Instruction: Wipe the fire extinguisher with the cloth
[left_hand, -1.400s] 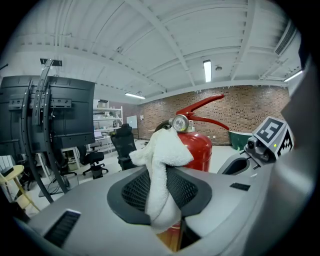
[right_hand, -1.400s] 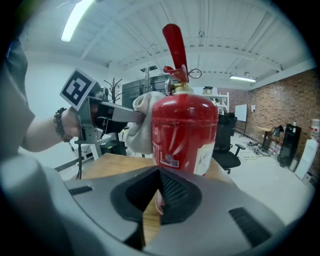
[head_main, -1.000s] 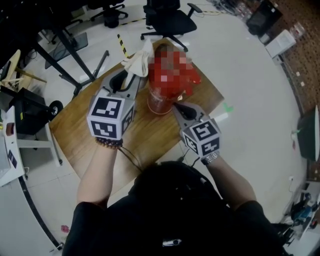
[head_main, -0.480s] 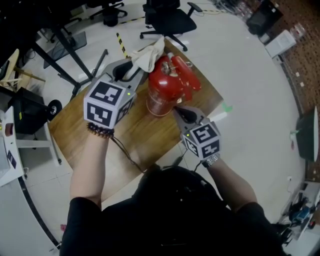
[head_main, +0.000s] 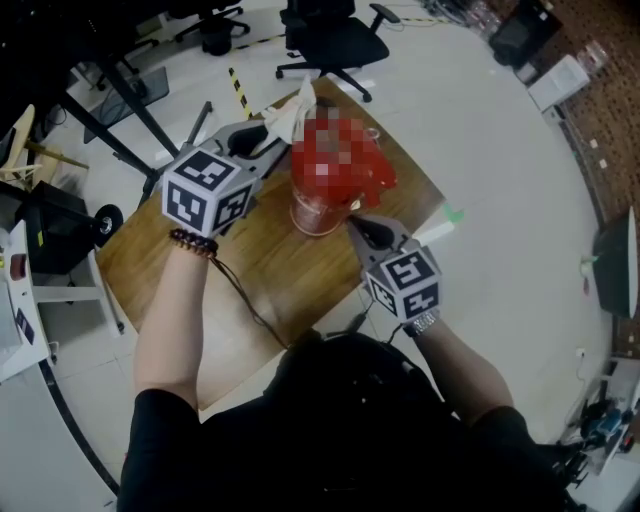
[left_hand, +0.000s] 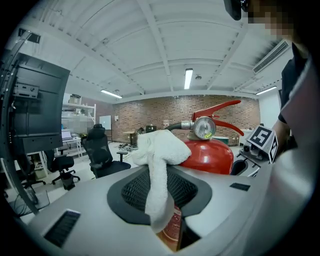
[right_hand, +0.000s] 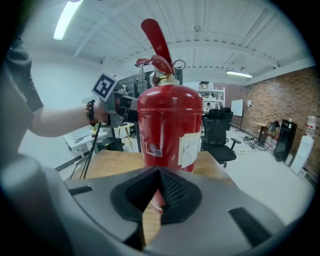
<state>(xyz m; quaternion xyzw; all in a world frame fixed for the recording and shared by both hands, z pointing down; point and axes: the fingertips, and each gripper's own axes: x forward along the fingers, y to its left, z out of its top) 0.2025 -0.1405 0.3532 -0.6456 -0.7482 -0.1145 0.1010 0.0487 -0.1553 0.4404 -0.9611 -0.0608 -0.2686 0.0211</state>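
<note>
— Count?
— One fire extinguisher (right_hand: 170, 125), upright near the tabletop's (head_main: 260, 270) far corner; one cloth (left_hand: 160, 150); two grippers.
— Jaws?
— The left gripper (left_hand: 167, 222) clamps the cloth at the extinguisher's shoulder; the right gripper (right_hand: 150, 210) is closed, empty, beside its base.
— Since before?
— Left has moved farther out; right steady.

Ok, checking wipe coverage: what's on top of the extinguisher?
The cloth, held by the left gripper, lies against the extinguisher shoulder beside the gauge. Paint beneath it is hidden.

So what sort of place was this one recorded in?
Probably an open-plan lab or workshop-style office: black swivel office chairs on a pale hard floor, a red-brick back wall, long ceiling strip lights, and a brown wooden work table in the middle.
</note>
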